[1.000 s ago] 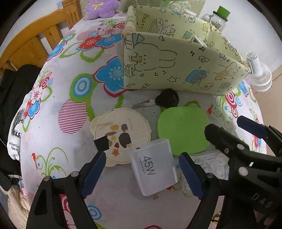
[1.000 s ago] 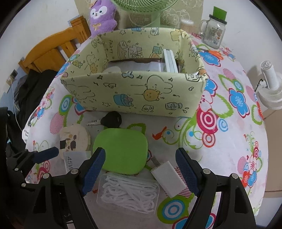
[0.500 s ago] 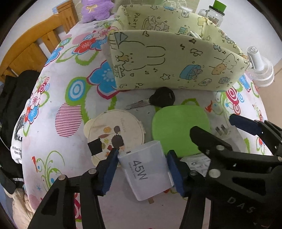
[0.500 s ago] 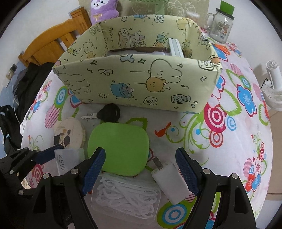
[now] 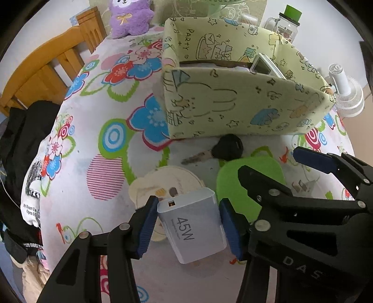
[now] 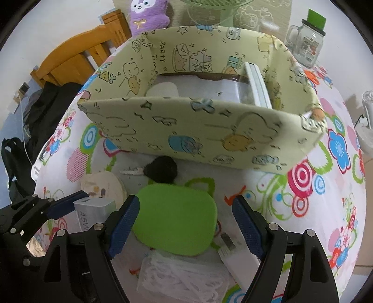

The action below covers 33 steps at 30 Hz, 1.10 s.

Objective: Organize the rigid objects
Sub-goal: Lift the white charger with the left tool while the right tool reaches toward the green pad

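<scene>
two claws hang over a flower-print counter (image 5: 112,109) as we sort hard odds and ends. our left claw (image 5: 187,227) has just been closing and now has its blue pads (image 5: 146,229) pressed on both sides of a white charger block (image 5: 192,225) printed "45w", an orange-lined port showing on its upper end; the block sits tilted over the edge of a round cream coaster (image 5: 167,181) with small animal pictures. our right claw (image 6: 186,225) stands wide apart, holding nothing, above a flat green rounded pad (image 6: 176,220). just below the pad lie a clear packet of white cord (image 6: 184,279) and a second white plug adapter (image 6: 235,258), its metal prongs pointing toward the pad. a black-headed key (image 6: 162,171) lies between the pad and a pale green fabric box (image 6: 209,135) covered in cartoon doodles, with "party time" handwritten on its inner wall; a slim white device (image 6: 257,85) leans inside against the right end. behind the box we see a purple plush toy (image 6: 149,14), a glass mug jar (image 6: 306,44) with a green lid and an unreadable label, and a wooden chair (image 6: 77,58). "das" is moulded on the right claw's arm in the left view.
</scene>
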{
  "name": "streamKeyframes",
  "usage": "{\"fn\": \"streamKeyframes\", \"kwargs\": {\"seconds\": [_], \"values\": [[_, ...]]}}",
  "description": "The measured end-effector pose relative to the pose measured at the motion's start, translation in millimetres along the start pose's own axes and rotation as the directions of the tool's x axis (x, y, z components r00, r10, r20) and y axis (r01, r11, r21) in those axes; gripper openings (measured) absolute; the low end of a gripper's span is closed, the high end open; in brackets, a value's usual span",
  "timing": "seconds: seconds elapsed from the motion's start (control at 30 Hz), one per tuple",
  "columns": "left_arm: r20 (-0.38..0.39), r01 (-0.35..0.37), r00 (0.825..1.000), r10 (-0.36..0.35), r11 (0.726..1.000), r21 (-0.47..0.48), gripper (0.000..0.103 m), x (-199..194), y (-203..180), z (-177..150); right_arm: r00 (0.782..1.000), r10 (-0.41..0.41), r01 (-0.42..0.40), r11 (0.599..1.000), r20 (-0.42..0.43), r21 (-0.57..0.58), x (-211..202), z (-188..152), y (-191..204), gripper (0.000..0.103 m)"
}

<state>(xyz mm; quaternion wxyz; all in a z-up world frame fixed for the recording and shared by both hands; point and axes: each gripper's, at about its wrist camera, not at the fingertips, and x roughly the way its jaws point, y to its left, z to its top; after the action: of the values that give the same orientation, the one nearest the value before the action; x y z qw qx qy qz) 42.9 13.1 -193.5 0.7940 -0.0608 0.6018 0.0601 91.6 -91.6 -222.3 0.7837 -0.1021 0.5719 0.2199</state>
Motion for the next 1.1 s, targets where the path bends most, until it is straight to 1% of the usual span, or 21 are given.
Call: {"fn": "streamKeyframes", "kwargs": {"seconds": [0.17, 0.3, 0.47, 0.63, 0.7, 0.83, 0.87, 0.9, 0.93, 1.0, 1.1], "values": [[-0.004, -0.01, 1.0, 0.01, 1.0, 0.011, 0.055, 4.7, 8.8, 5.0, 1.0, 0.017, -0.017, 1.0, -0.002, 0.01, 9.7, 6.2, 4.8, 0.084], [-0.012, -0.003, 1.0, 0.003, 1.0, 0.007, 0.055, 7.1, 15.7, 7.2, 1.0, 0.026, -0.026, 0.999, -0.001, 0.018, 16.6, 10.1, 8.9, 0.084], [-0.022, -0.018, 1.0, 0.018, 0.999, 0.029, 0.055, 12.6, 21.2, 10.0, 1.0, 0.019, -0.02, 1.0, 0.017, 0.019, 23.5, 12.4, 15.9, 0.083], [-0.022, -0.026, 0.999, 0.027, 0.998, 0.052, 0.055, 18.5, 28.3, 16.6, 1.0, 0.018, -0.019, 0.999, 0.012, 0.045, 34.0, 15.0, 18.8, 0.078], [-0.022, -0.026, 0.999, 0.028, 0.998, 0.061, 0.054, 19.8, 29.6, 18.6, 1.0, 0.01, -0.01, 0.999, 0.015, 0.052, 36.5, 16.4, 19.9, 0.072], [-0.023, -0.025, 0.999, 0.027, 0.997, 0.08, 0.054, 21.5, 30.5, 21.3, 0.999, -0.015, 0.013, 0.998, 0.035, 0.069, 40.2, 19.0, 22.2, 0.068], [-0.023, -0.027, 0.999, 0.029, 0.996, 0.087, 0.054, 22.3, 30.8, 21.8, 0.998, -0.038, 0.035, 0.997, 0.041, 0.071, 40.7, 19.4, 23.4, 0.063], [-0.023, -0.028, 0.999, 0.031, 0.996, 0.09, 0.054, 21.4, 29.6, 20.7, 0.998, -0.049, 0.046, 0.997, 0.044, 0.069, 41.8, 20.4, 24.9, 0.054], [-0.023, -0.028, 0.999, 0.03, 0.995, 0.093, 0.054, 21.4, 29.3, 20.5, 0.998, -0.045, 0.042, 0.997, 0.048, 0.066, 42.0, 20.6, 26.1, 0.052], [-0.023, -0.025, 0.999, 0.028, 0.995, 0.096, 0.054, 21.3, 29.4, 20.1, 0.999, -0.023, 0.02, 0.998, 0.047, 0.06, 42.1, 21.2, 28.2, 0.038], [-0.024, -0.022, 0.999, 0.025, 0.995, 0.101, 0.054, 18.9, 27.3, 17.5, 0.999, -0.032, 0.029, 0.998, 0.044, 0.058, 42.7, 23.4, 28.8, 0.038]]}}
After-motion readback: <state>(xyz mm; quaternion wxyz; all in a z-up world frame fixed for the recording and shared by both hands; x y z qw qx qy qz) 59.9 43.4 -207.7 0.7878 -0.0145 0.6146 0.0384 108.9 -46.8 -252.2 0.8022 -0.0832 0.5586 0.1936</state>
